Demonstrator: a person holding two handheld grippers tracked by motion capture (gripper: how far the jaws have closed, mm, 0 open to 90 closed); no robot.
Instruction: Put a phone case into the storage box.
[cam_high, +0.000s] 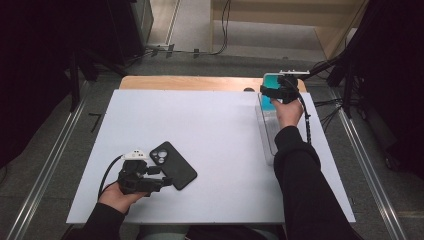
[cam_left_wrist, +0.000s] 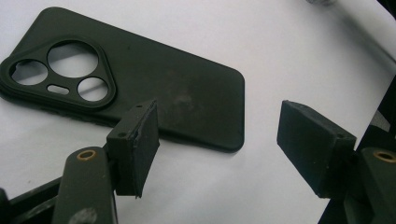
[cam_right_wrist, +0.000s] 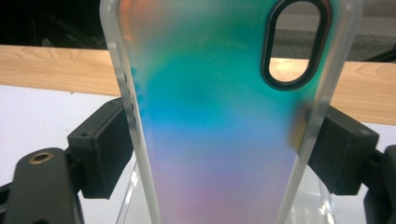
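Observation:
A black phone case lies back-up on the white sheet, its camera cutouts toward the far left. My left gripper rests at the case's near end, open, with nothing between its pads; one fingertip overlaps the case's long edge. At the far right, my right gripper is shut on an iridescent teal phone case. It holds that case upright by its two long edges, over the far end of a clear plastic bin.
The white sheet covers most of a wooden table, whose bare strip runs along the far edge. A small dark object sits at that edge. Cables and dark stands crowd the floor at the far right.

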